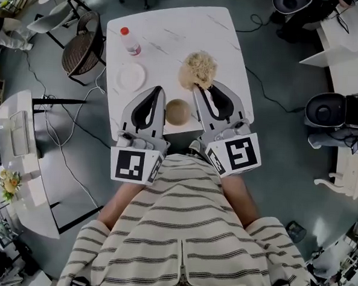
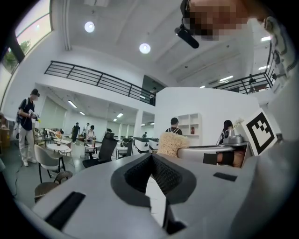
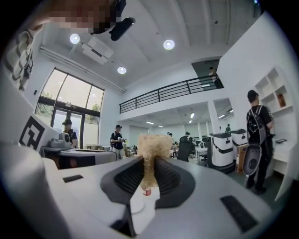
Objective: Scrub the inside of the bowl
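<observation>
A brown bowl (image 1: 178, 111) sits on the white table (image 1: 174, 30) near its front edge, between my two grippers and touched by neither. A tan fibrous scrubber (image 1: 198, 68) is pinched at its near end by my right gripper (image 1: 200, 88), which is shut on it; the wad stands above the jaw tips (image 3: 149, 144). My left gripper (image 1: 156, 91) hovers just left of the bowl with its jaws shut and nothing in them (image 2: 152, 158). From the left gripper view the scrubber (image 2: 173, 142) shows beyond the jaws.
A small white plate (image 1: 131, 76) lies ahead of the left gripper, and a clear bottle with a red cap (image 1: 130, 41) stands behind it. A wicker chair (image 1: 83, 46) is off the table's left side. People and office furniture fill the room around.
</observation>
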The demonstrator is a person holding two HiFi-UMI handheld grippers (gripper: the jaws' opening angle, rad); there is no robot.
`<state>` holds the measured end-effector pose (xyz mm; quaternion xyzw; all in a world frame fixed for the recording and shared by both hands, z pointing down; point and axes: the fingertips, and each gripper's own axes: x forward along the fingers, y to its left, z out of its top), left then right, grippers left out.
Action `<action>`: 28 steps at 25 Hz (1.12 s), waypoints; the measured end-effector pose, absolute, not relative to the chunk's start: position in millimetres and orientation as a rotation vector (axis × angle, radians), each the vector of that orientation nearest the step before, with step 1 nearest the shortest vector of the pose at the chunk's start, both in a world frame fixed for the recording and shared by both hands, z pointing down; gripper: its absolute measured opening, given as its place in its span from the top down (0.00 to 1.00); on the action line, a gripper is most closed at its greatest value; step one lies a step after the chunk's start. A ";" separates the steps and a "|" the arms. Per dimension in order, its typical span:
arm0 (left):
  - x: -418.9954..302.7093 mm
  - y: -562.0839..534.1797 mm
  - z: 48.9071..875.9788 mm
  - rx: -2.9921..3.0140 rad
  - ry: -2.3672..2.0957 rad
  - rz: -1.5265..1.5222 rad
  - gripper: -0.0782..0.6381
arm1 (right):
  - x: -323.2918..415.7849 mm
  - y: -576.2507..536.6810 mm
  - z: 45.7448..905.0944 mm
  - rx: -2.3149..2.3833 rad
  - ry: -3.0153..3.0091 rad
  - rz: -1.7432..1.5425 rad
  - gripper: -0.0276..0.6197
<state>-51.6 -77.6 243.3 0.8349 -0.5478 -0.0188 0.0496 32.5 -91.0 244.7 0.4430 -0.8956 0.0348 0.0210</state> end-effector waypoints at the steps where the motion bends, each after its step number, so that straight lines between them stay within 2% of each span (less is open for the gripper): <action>1: -50.8 -77.2 240.1 2.551 -1.677 -0.064 0.88 | 31.7 -90.9 241.4 1.376 -2.778 0.088 0.85; 28: -56.3 -66.8 250.4 2.527 -1.696 -0.030 0.88 | 14.7 -78.5 243.2 1.364 -2.795 0.049 0.85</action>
